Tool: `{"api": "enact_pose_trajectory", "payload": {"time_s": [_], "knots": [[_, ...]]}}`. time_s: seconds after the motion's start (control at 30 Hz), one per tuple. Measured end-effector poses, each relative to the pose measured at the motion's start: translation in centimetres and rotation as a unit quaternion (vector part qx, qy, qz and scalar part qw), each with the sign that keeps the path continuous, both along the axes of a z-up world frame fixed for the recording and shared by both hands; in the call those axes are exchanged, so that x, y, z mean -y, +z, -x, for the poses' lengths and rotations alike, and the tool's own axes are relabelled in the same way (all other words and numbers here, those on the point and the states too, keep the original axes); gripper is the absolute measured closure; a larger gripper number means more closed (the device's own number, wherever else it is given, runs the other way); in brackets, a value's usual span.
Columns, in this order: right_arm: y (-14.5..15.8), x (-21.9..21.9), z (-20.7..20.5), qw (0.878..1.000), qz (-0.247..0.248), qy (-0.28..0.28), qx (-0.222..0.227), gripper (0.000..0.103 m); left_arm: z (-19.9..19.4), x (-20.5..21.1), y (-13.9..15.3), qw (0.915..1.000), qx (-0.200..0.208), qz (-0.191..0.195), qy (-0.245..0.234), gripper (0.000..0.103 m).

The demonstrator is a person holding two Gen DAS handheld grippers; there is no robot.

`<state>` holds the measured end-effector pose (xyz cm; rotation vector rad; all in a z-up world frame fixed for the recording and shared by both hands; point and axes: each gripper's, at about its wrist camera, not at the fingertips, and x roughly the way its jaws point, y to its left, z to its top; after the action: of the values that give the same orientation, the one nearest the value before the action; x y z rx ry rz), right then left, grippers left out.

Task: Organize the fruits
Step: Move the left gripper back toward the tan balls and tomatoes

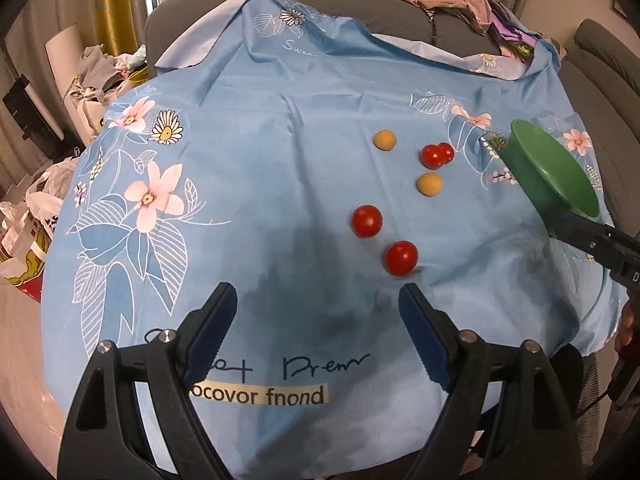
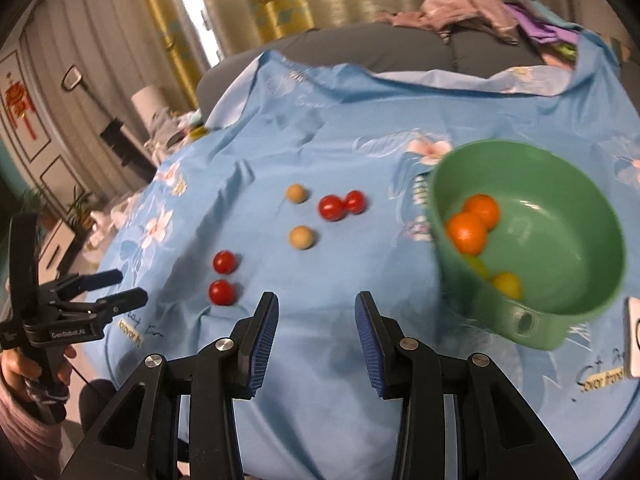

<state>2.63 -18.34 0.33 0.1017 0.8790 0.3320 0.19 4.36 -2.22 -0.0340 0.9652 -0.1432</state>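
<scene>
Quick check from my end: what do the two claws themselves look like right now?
Both the left claw and right claw are black plastic frames with silver pivot bolts and blue ribbed pads. Seen from the right wrist, the left claw's body carries white "GenRobot.AI" lettering.

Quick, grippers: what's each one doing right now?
Left gripper: open, holding nothing.
Right gripper: open, holding nothing; the bowl sits off to its right.
</scene>
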Motion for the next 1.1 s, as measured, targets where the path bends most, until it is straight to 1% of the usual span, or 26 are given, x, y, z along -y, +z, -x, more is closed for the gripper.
{"api": "enact_pose_trajectory", "payload": {"time_s": [0.1, 0.23, 0.63, 0.9, 1.1], "knots": [[-0.5, -1.2, -0.9, 1.000, 0.003, 0.015, -0.007, 0.063, -0.2, 0.0, 0.0, 1.0000, 0.002, -0.002, -0.003, 0.020], [-1.1, -2.2, -2.0, 1.000, 0.006, 0.020, -0.015, 0.063, -0.7, 0.2, 0.1, 0.9998, 0.012, -0.014, -0.012, 0.020], [-3.0, -4.3, -5.7, 0.999, 0.025, 0.031, -0.035, 0.063, -2.5, 0.5, -0.5, 0.9995, 0.004, -0.003, -0.033, 0.020], [-4.5, -4.7, -8.7, 0.997, 0.050, 0.029, -0.051, 0.063, -4.0, 0.6, -1.2, 0.9992, -0.006, 0.001, -0.041, 0.020], [-5.6, -6.1, -10.6, 0.994, 0.063, 0.059, -0.068, 0.063, -5.1, 0.8, -1.7, 0.9989, -0.012, 0.003, -0.045, 0.020]]}}
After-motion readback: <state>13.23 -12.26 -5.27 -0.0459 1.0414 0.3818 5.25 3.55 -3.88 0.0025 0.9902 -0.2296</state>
